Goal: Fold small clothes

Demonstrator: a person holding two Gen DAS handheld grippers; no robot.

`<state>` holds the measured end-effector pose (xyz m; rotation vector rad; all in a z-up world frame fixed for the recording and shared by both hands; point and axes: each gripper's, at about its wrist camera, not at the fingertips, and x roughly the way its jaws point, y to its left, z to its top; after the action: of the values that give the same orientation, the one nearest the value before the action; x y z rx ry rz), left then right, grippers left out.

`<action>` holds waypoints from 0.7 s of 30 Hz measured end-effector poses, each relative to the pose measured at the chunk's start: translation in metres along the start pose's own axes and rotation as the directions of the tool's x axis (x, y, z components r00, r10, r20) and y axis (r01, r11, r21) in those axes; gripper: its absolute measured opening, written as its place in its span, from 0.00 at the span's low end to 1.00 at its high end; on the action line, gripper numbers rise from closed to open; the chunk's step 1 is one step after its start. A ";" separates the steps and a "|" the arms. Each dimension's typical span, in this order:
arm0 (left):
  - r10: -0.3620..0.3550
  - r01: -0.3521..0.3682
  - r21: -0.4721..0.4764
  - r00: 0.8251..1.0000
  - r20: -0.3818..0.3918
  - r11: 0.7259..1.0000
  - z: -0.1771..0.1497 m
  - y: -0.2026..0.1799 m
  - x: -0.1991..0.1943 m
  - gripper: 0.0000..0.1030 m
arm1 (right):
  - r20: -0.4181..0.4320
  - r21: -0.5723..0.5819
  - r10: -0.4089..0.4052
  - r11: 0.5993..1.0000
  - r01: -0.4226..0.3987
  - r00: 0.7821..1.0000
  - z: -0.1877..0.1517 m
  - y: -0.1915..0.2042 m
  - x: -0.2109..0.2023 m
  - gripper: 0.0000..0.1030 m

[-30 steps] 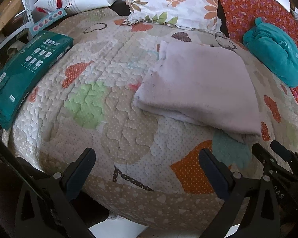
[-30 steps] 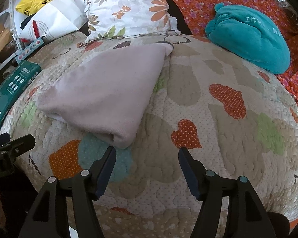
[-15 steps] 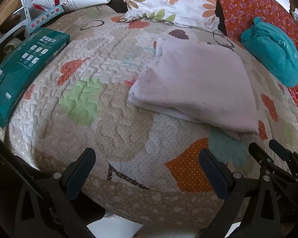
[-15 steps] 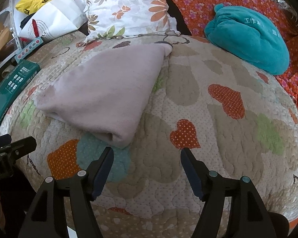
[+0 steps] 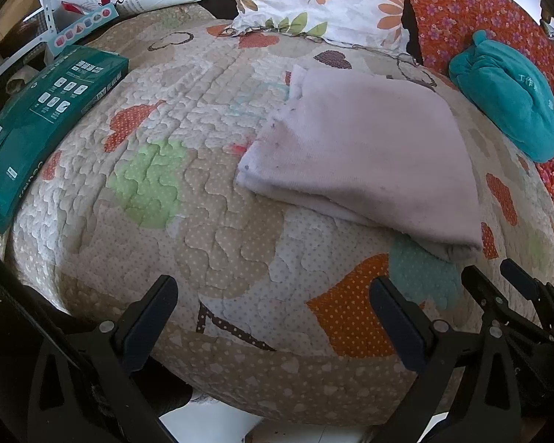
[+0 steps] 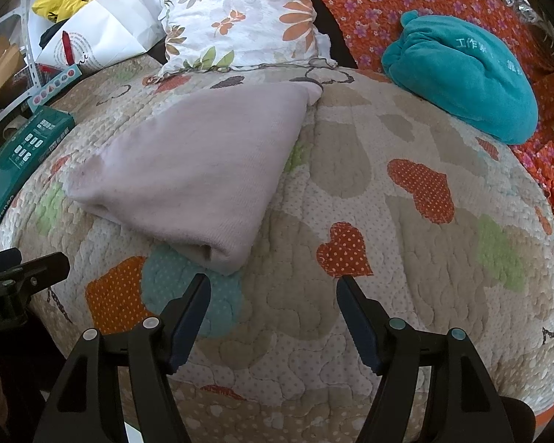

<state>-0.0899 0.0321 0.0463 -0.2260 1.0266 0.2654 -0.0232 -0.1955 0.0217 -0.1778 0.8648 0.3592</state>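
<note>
A pale pink folded garment [image 5: 365, 151] lies flat on the heart-patterned quilt [image 5: 166, 184]; it also shows in the right wrist view [image 6: 188, 170]. My left gripper [image 5: 273, 291] is open and empty, held over the quilt's near edge, below and left of the garment. My right gripper [image 6: 273, 291] is open and empty, just below the garment's near folded corner. In the left wrist view the right gripper [image 5: 506, 288] shows at the lower right; in the right wrist view the left gripper [image 6: 26, 265] shows at the left edge.
A teal plush bundle [image 6: 461, 74] lies at the back right on an orange floral cloth [image 6: 369, 3]. A floral pillow [image 6: 240, 18] sits behind the garment. A green box [image 5: 37, 140] lies at the quilt's left edge, with white paper bags [image 6: 99, 33] behind it.
Both grippers have pulled back slightly toward the quilt's near edge, so the garment sits a little farther away. The right gripper's jaws have opened a little wider. The garment has not moved.
</note>
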 end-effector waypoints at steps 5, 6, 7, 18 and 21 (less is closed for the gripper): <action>0.001 -0.001 0.002 1.000 0.018 1.000 0.000 -0.002 -0.003 1.00 | 0.002 0.002 -0.002 1.000 0.002 1.000 0.000 -0.001 0.000 0.74; 0.001 -0.001 0.004 1.000 0.020 1.000 0.000 -0.002 -0.004 1.00 | 0.002 0.003 -0.003 1.000 0.003 1.000 0.000 -0.002 0.000 0.74; 0.000 0.000 0.006 1.000 0.021 1.000 0.000 -0.002 -0.004 1.00 | 0.001 0.004 -0.004 1.000 0.004 1.000 0.000 -0.002 0.000 0.74; -0.014 0.014 0.015 0.999 0.041 1.000 0.000 -0.005 -0.008 1.00 | 0.018 -0.008 -0.010 1.000 0.010 1.000 0.000 -0.001 -0.003 0.74; -0.016 0.015 0.014 0.999 0.043 1.000 0.000 -0.005 -0.008 1.00 | 0.019 -0.008 -0.011 1.000 0.011 1.000 0.000 -0.001 -0.003 0.74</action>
<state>-0.0926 0.0267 0.0529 -0.2146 0.9837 0.2481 -0.0239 -0.1970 0.0239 -0.1861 0.8433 0.3539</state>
